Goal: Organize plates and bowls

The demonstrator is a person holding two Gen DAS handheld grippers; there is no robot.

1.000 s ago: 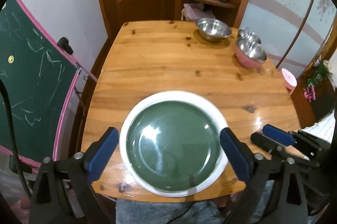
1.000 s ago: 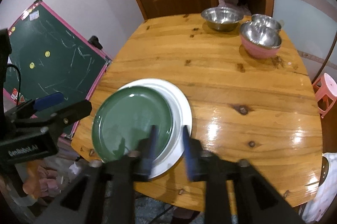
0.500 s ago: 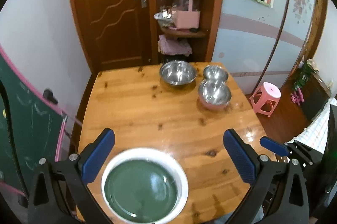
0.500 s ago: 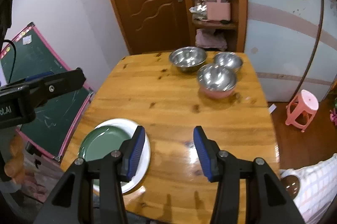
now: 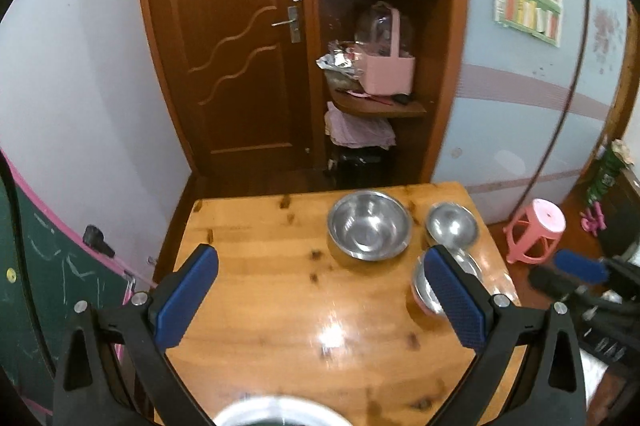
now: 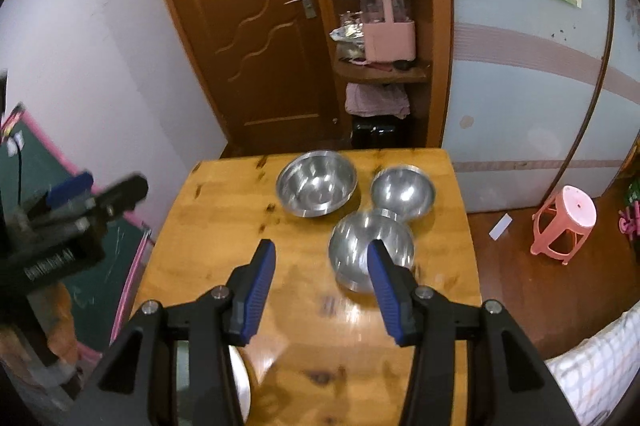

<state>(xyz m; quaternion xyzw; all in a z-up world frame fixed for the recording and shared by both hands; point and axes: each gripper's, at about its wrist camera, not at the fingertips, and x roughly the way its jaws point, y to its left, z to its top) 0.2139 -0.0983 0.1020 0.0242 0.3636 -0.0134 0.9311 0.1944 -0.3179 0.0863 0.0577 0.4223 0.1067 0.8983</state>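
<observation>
Three steel bowls stand at the far right of the wooden table [image 5: 280, 306]: a large one [image 5: 369, 224], a small one [image 5: 452, 226] and one with a pink outside [image 5: 426, 290], partly hidden by my left finger. They also show in the right wrist view: large [image 6: 316, 181], small [image 6: 402, 190], near one [image 6: 370, 250]. The white plate's rim [image 5: 276, 412] shows at the bottom edge; a slice of it [image 6: 240, 382] shows behind my right gripper. My left gripper [image 5: 320, 298] is open and empty above the table. My right gripper [image 6: 322, 290] is open and empty.
A green chalkboard [image 5: 40, 290] leans at the table's left side. A pink stool [image 6: 566, 222] stands on the floor to the right. A brown door [image 5: 236, 45] and a corner shelf with a pink basket [image 5: 386, 73] are behind the table.
Both grippers have lifted and tilted up away from the stacked green and white plates, which have slid to the bottom edge. The right gripper opened from nearly shut. The bowls now sit ahead.
</observation>
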